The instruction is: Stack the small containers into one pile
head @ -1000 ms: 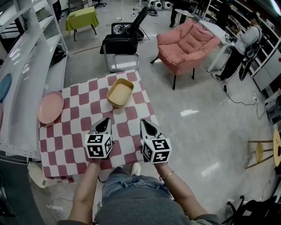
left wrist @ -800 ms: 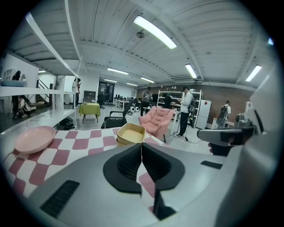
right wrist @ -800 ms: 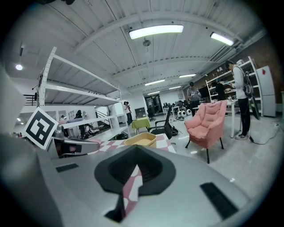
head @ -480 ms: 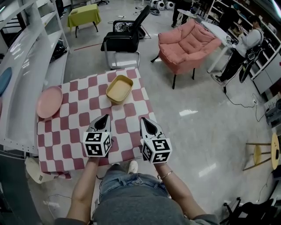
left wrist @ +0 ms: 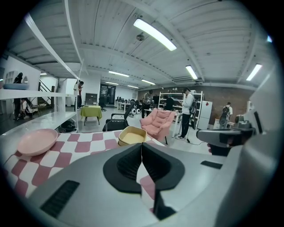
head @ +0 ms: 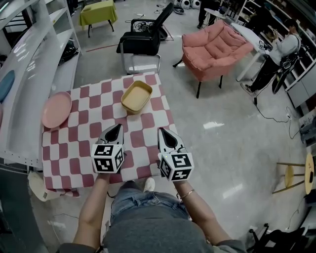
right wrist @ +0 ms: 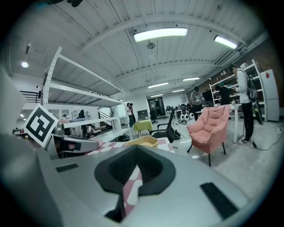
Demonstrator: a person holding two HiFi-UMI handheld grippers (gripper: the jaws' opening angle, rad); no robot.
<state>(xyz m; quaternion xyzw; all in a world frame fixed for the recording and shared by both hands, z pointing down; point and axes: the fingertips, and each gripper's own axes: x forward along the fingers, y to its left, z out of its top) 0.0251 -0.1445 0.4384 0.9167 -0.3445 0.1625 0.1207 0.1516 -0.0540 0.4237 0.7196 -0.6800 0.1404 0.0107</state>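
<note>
Yellow container (head: 136,97) sits on the far half of the checked table (head: 74,148), upright and open side up. The left gripper view hints at a second rim under the first, so it may be a nested pile, but I cannot tell. No other loose small container shows. A pink plate (head: 56,109) lies at the table's left edge, well apart from the container.

Left gripper (head: 117,129) has its jaws together with nothing between them. Right gripper (head: 164,133) has its tips meeting and is also empty. Both hover over the near part of the table, pointing at the container, side by side and well short of it.

Judgement: no stacking step is in hand; this is either idle or the pile is done. If another container has to go on, the next move calls for opening the jaws and reaching forward to a rim.

Room: pale glossy floor. A black chair (head: 143,42) stands just beyond the table, with a pink armchair (head: 215,47) to its right and a green table (head: 97,12) farther back. White shelving (head: 34,54) runs along the left. A person (head: 281,47) stands at far right.
</note>
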